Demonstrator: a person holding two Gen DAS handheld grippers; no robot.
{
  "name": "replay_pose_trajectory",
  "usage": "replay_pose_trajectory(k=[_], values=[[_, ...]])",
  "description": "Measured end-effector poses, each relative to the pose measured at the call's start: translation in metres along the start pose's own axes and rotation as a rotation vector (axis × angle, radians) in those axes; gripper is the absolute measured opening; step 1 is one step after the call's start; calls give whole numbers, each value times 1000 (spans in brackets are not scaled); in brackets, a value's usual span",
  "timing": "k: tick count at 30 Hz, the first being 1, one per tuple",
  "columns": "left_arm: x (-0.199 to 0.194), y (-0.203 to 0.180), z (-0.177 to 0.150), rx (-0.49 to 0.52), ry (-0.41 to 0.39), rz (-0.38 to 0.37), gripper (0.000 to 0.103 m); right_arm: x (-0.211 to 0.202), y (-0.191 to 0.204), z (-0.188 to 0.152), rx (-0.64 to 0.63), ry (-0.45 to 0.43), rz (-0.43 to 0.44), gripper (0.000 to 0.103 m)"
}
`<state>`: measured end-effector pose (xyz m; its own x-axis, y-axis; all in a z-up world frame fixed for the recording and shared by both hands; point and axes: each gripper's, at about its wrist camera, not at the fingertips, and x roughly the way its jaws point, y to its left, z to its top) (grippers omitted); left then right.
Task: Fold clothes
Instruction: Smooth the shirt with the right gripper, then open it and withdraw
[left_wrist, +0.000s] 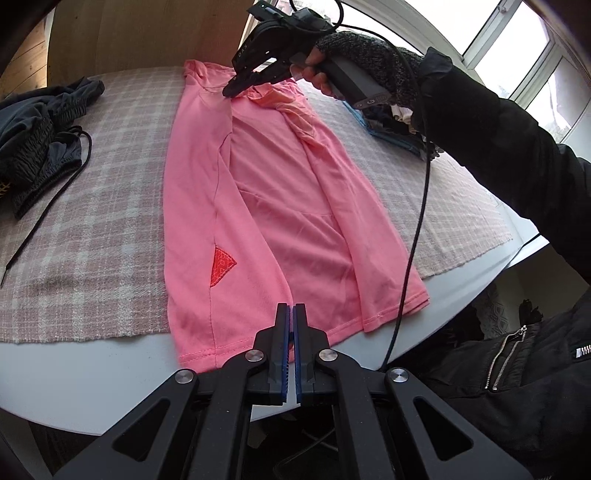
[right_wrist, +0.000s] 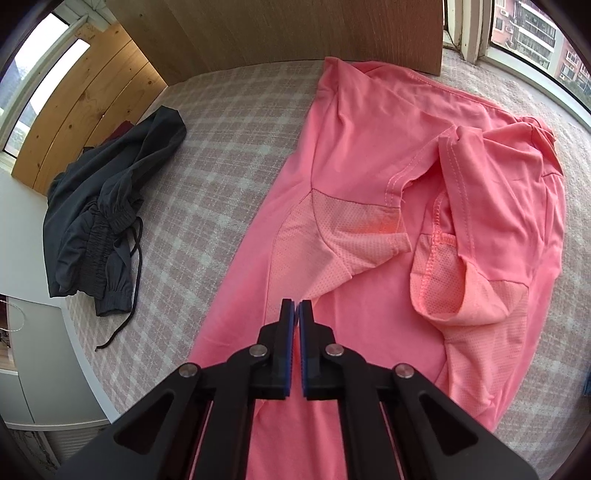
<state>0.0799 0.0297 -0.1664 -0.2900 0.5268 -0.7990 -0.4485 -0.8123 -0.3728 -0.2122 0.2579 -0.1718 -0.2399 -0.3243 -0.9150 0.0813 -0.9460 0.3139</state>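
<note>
A pink shirt (left_wrist: 288, 192) lies lengthwise on the plaid cloth (left_wrist: 110, 221), both long sides folded in over its middle. An orange triangle patch (left_wrist: 221, 266) marks its near left panel. My left gripper (left_wrist: 294, 306) is shut at the near hem, its pads pinching the pink fabric. My right gripper (left_wrist: 231, 90), held by a gloved hand, is shut at the far collar end. In the right wrist view its tips (right_wrist: 297, 302) close on the shirt (right_wrist: 369, 155) where the mesh panels (right_wrist: 332, 236) crease toward them. A folded-in sleeve lies to the right.
A crumpled dark garment (left_wrist: 40, 136) (right_wrist: 107, 206) with a drawstring lies left of the shirt. The white table edge (left_wrist: 92, 380) runs just below the hem. A blue stack (left_wrist: 391, 129) sits at the right. A black cable (left_wrist: 413, 221) hangs across the shirt's right side beside a dark sleeve (left_wrist: 517, 155).
</note>
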Motion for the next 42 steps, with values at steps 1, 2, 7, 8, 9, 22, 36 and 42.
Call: replay_pose_trajectory(k=[1,2,7,8,9,22,36,42], values=[[-2,0,1,-8,-6,-14,1,-2,-2,1,3,-3,-2,3],[-3,1,1,-15,-12,-26,1,-3,-3,2,8,-7,0,3],[4,6,0,-11,6,16,1,0,-19,2,96,-7,90,5],[5,7,-1,-9,12,16,1,2,-22,0,113,10,98,12],[6,8,-2,-12,14,11,1,5,-23,-1,125,27,97,17],[8,10,-2,-11,26,1,1,23,6,0,-17,50,-7,3],[11,-18,3,76,38,-80,1,-3,-14,9,-43,47,-71,2],[40,-16,-2,88,116,-67,2,14,-25,-1,-33,83,-87,2]])
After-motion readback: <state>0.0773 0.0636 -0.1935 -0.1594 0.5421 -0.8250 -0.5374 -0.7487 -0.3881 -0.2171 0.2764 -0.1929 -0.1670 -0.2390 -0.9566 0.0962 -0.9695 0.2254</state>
